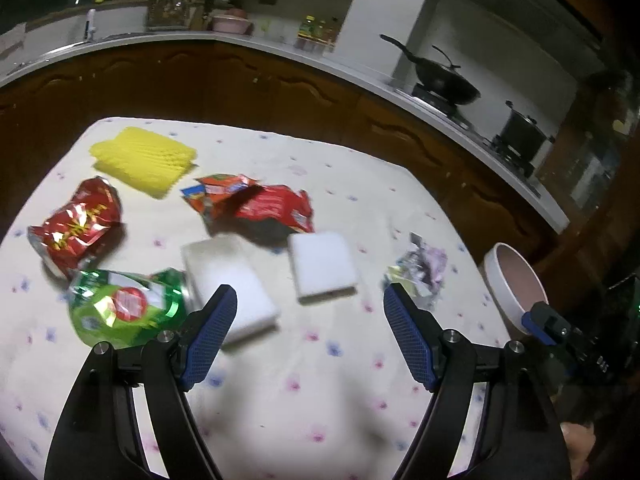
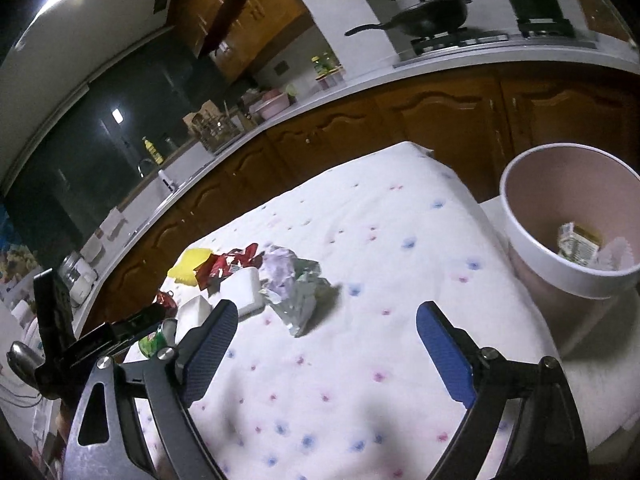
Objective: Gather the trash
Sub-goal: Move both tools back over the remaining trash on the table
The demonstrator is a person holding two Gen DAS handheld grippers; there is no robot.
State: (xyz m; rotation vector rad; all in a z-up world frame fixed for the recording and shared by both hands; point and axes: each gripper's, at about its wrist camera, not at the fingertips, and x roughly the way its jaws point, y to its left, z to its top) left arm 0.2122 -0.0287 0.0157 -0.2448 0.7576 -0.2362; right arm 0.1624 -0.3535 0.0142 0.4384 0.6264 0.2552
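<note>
Trash lies on a flowered tablecloth. In the left wrist view: a yellow foam net, a crushed red can, a crushed green can, a red snack wrapper, two white blocks and a crumpled silvery wrapper. My left gripper is open and empty above the near white block. My right gripper is open and empty; the silvery wrapper lies just beyond it. A pink bin at the table's right edge holds some trash.
The bin also shows in the left wrist view, with the right gripper beside it. Wooden kitchen cabinets and a white counter run behind the table. A wok and a pot stand on the stove.
</note>
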